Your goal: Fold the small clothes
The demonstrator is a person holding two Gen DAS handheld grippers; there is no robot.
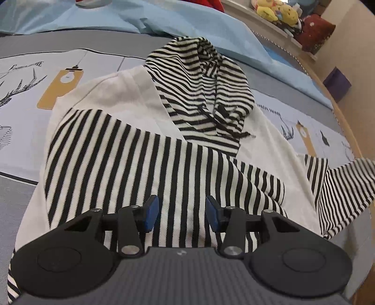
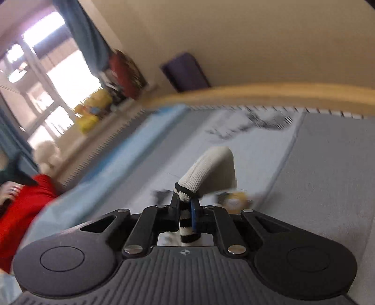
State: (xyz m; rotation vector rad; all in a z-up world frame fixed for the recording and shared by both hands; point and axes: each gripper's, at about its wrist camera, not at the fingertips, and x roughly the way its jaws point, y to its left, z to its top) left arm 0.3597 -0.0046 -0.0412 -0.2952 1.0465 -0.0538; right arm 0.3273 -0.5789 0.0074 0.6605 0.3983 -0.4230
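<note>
A small hooded top lies on the bed in the left wrist view. Its body (image 1: 121, 93) is white; its hood (image 1: 204, 82) and sleeves are black-and-white striped. One striped sleeve (image 1: 140, 164) is folded across the body. My left gripper (image 1: 182, 211) hovers just over that sleeve, jaws apart, blue pads (image 1: 152, 211) clear of the cloth. The other sleeve (image 1: 339, 187) runs off to the right edge. In the right wrist view my right gripper (image 2: 186, 206) is shut on the striped sleeve end (image 2: 186, 225), and a white fold of cloth (image 2: 211, 166) stands up beyond its fingers.
The bed cover (image 1: 28, 131) is grey and pale blue with deer and lamp prints. A light blue sheet (image 1: 93, 18) lies at the far side. A wooden bed rail (image 1: 337, 110) curves along the right, with plush toys (image 1: 276, 11) and a purple box (image 1: 336, 82) beyond. Red fabric (image 2: 18, 211) is at the left.
</note>
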